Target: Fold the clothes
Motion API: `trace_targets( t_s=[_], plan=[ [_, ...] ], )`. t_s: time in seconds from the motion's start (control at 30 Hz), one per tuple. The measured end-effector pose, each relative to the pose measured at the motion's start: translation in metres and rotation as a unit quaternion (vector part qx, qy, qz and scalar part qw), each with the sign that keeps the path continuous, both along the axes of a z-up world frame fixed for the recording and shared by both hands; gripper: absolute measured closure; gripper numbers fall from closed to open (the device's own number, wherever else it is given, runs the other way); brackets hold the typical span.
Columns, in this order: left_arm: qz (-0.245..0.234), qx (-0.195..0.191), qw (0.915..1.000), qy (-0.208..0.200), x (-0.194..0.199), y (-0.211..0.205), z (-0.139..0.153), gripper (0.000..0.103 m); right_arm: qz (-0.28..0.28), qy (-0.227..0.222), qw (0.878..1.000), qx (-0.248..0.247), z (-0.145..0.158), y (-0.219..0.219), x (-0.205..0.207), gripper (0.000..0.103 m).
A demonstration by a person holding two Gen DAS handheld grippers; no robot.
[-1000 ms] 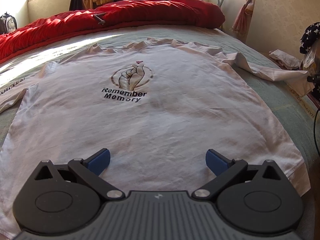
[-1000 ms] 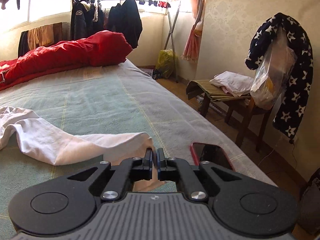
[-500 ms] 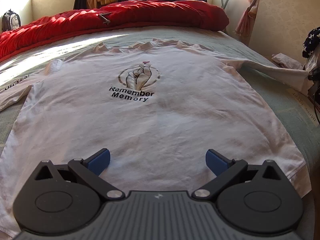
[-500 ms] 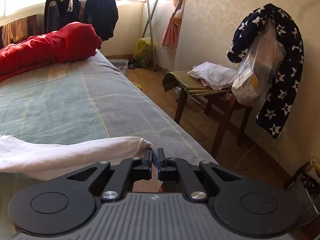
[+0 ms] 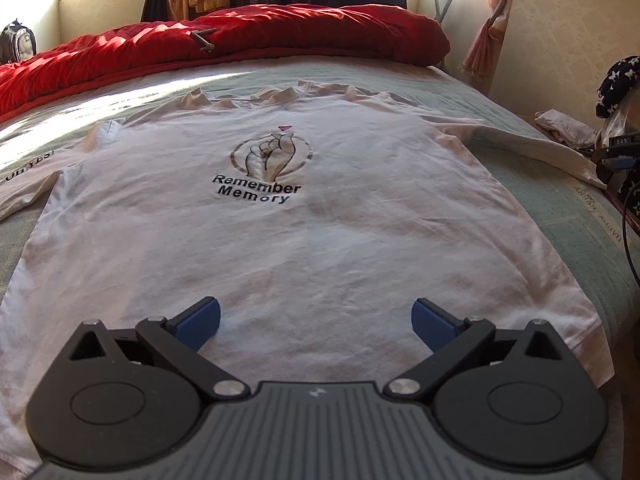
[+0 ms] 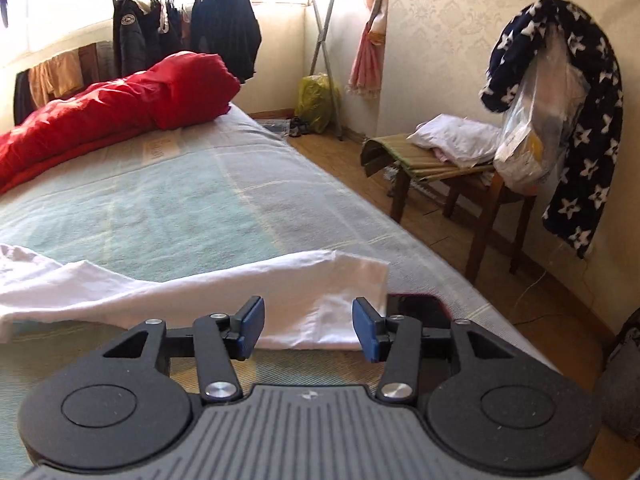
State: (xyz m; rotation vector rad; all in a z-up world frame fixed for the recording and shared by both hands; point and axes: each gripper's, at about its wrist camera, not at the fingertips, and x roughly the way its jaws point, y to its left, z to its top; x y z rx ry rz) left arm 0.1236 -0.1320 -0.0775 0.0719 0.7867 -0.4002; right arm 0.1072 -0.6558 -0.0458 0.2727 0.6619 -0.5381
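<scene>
Left wrist view: the left claw (image 5: pixel 316 322), spread wide and empty, hovers above the hem of the white T-shirt (image 5: pixel 280 240), which lies flat on the bed (image 5: pixel 568 216), collar away from the claw.

Right wrist view: the right claw (image 6: pixel 308 330) is opening; the sleeve (image 6: pixel 312 292) lies released between its jaws, stretched sideways, beside a phone (image 6: pixel 420 308). The right claw is nearer the sleeve.

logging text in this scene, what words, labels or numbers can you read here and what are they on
"Remember Memory": printed in black under the hand logo on the white t-shirt.
"OH YES!": on the shirt's sleeve at the left edge; partly cut off, so uncertain.
"HAPPY EVERY...": printed on the bed cover by the right edge; the rest is unreadable.
"DAS": small label on a dark device at the far right.
Round jacket patch: too small to read.
</scene>
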Motion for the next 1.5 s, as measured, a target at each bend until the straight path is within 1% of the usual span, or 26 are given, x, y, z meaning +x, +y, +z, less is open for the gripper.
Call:
trace_targets(
  t_s=[0.07,0.13,0.27,0.47,0.53,0.57,0.6,0.63,0.67,0.77,0.9,0.93,0.97,1.0,1.07,1.1,1.13,1.17,1.23,1.27,1.3,1.33,1.4,1.43,1.5],
  plan=[
    [0.0,-0.003,1.0,0.0,-0.001,0.001,0.0,0.002,0.004,-0.014,0.998,0.058,-0.01,0.001,-0.002,0.05],
    [-0.006,-0.007,1.0,0.0,-0.003,0.002,0.001,0.002,0.0,-0.03,0.993,0.114,-0.022,-0.001,-0.004,0.05],
    [-0.006,-0.014,0.9999,0.0,0.0,0.008,0.002,0.002,-0.039,-0.075,0.976,0.202,-0.046,-0.017,-0.011,0.05],
    [0.001,-0.008,1.0,0.006,0.008,0.008,-0.003,0.002,-0.084,-0.14,0.95,0.266,-0.07,-0.045,-0.012,0.049],
    [-0.001,-0.002,1.0,0.005,0.009,0.005,-0.004,0.002,-0.095,-0.166,0.939,0.285,-0.077,-0.053,-0.011,0.049],
    [-0.001,0.0,1.0,0.005,0.008,0.004,-0.004,0.002,-0.102,-0.181,0.933,0.293,-0.08,-0.057,-0.012,0.051],
    [-0.002,0.001,1.0,0.004,0.008,0.003,-0.004,0.002,-0.107,-0.185,0.932,0.293,-0.081,-0.059,-0.012,0.06],
    [-0.004,0.0,1.0,0.004,0.008,0.003,-0.004,0.002,-0.113,-0.181,0.935,0.284,-0.08,-0.059,-0.012,0.069],
    [-0.006,0.0,1.0,0.004,0.008,0.003,-0.003,0.002,-0.117,-0.172,0.94,0.272,-0.078,-0.059,-0.011,0.087],
    [-0.008,-0.004,1.0,0.003,0.006,0.006,0.0,0.002,-0.123,-0.164,0.947,0.246,-0.068,-0.057,-0.017,0.09],
    [-0.001,-0.006,1.0,0.0,0.002,0.011,0.004,0.002,-0.114,-0.156,0.958,0.214,-0.044,-0.055,-0.027,0.09],
    [0.0,-0.007,1.0,-0.001,0.002,0.012,0.005,0.002,-0.112,-0.148,0.96,0.209,-0.038,-0.054,-0.028,0.09],
    [-0.001,-0.009,1.0,-0.003,0.001,0.012,0.006,0.002,-0.112,-0.124,0.965,0.203,-0.033,-0.054,-0.028,0.087],
    [-0.002,-0.01,0.9999,-0.005,-0.001,0.013,0.008,0.002,-0.116,-0.094,0.97,0.189,-0.031,-0.053,-0.028,0.082],
    [-0.008,-0.011,0.9999,-0.01,-0.003,0.015,0.011,0.002,-0.122,-0.039,0.979,0.159,-0.025,-0.049,-0.027,0.08],
    [-0.01,-0.011,0.9998,-0.013,-0.004,0.015,0.013,0.002,-0.123,-0.024,0.982,0.139,-0.022,-0.045,-0.029,0.079],
    [-0.012,-0.01,0.9998,-0.016,-0.004,0.015,0.014,0.002,-0.119,-0.019,0.985,0.125,-0.017,-0.041,-0.029,0.079],
    [-0.014,-0.009,0.9997,-0.019,-0.005,0.016,0.016,0.002,-0.107,-0.023,0.987,0.116,-0.011,-0.035,-0.028,0.078],
    [-0.015,-0.005,0.9996,-0.024,-0.003,0.016,0.018,0.002,-0.082,-0.032,0.991,0.1,0.0,-0.025,-0.025,0.071],
    [-0.015,-0.004,0.9995,-0.026,-0.002,0.016,0.019,0.002,-0.07,-0.036,0.993,0.092,0.006,-0.019,-0.024,0.063],
    [-0.014,-0.004,0.9995,-0.028,0.001,0.016,0.019,0.002,-0.051,-0.04,0.994,0.083,0.013,-0.012,-0.02,0.058],
    [-0.012,-0.005,0.9995,-0.03,0.003,0.016,0.02,0.002,-0.022,-0.045,0.996,0.076,0.021,-0.001,-0.01,0.056],
    [-0.012,-0.009,0.9994,-0.032,0.006,0.015,0.021,0.002,0.028,-0.047,0.996,0.069,0.032,0.02,0.015,0.048],
    [-0.014,-0.012,0.9993,-0.033,0.008,0.015,0.022,0.002,0.051,-0.046,0.995,0.067,0.035,0.03,0.028,0.047],
    [-0.02,-0.017,0.9991,-0.033,0.011,0.015,0.022,0.002,0.093,-0.038,0.993,0.064,0.035,0.052,0.057,0.04]
  ],
)
